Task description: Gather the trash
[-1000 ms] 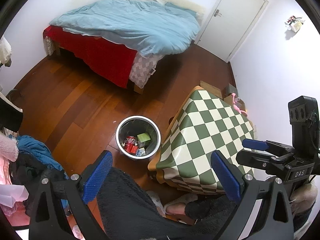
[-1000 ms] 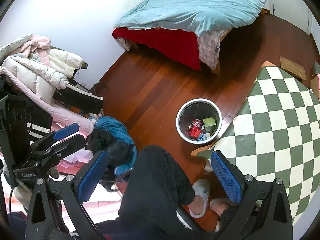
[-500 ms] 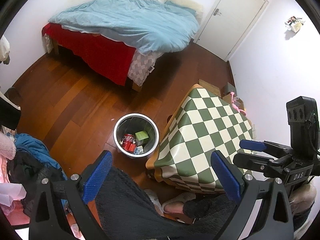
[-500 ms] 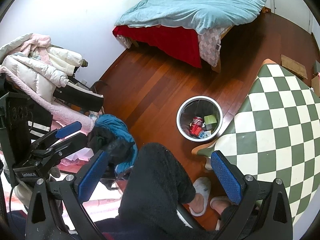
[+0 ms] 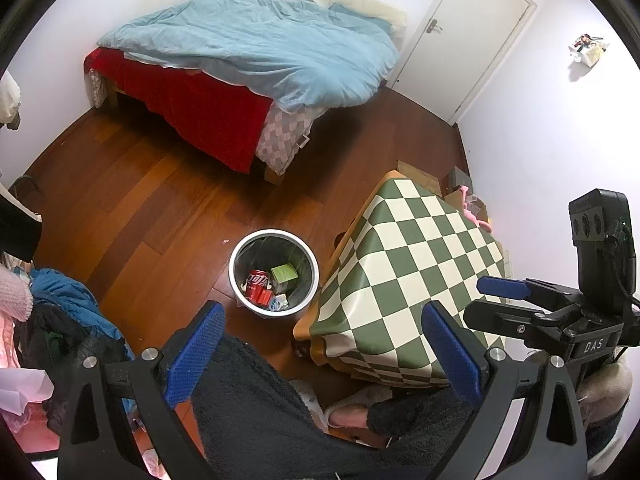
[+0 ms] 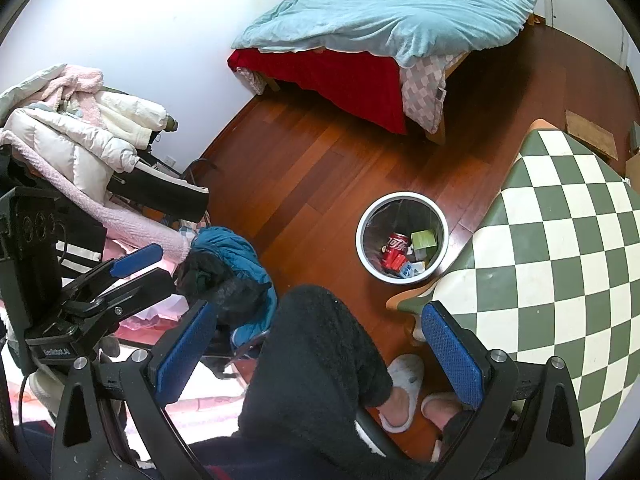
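A white round trash bin [image 5: 239,252] stands on the wooden floor beside the checkered table [image 5: 416,272]. In it lie a red cola can [image 5: 256,285], a green box [image 5: 284,272] and a small white-blue carton [image 5: 279,301]. It also shows in the right wrist view [image 6: 364,240] with the can [image 6: 394,250] and box [image 6: 423,240]. My left gripper [image 5: 322,346] is open and empty, held high above the bin and my lap. My right gripper [image 6: 320,348] is open and empty too; it shows in the left wrist view [image 5: 516,304].
A bed with a blue duvet [image 5: 256,48] and red sheet stands at the back, a white door [image 5: 472,32] to its right. A pile of clothes [image 6: 80,148] sits to the left. My legs and slippers [image 6: 404,384] are below the grippers.
Both grippers have shifted slightly; the bin and table have drifted a little in the views. Both grippers stay open and empty.
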Tool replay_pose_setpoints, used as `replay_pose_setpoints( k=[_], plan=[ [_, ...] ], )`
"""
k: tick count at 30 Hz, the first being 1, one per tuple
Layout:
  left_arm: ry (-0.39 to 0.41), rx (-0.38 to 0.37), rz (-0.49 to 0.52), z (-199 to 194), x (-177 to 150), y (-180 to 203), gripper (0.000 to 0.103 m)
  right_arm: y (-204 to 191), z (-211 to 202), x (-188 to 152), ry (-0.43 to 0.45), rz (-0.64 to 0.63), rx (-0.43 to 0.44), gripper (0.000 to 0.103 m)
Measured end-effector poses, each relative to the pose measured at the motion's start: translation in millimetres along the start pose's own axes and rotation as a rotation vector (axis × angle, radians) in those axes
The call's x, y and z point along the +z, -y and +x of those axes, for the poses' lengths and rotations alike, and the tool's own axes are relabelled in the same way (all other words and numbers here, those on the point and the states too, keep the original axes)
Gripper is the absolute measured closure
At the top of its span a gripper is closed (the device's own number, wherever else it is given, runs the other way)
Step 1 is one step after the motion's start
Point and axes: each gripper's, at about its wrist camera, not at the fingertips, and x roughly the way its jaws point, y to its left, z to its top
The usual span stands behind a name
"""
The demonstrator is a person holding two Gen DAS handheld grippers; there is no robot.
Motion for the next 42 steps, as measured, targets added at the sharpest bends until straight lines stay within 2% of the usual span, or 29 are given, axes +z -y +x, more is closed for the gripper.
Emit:
replay_pose_setpoints(
  k=[42],
  plan=[
    [0.001,-0.009,-0.001,-4.9,4.3,-8.5,0.003,-0.3,-0.3,1.6,-0.017,-0.006,0.021,0.000]
  ],
)
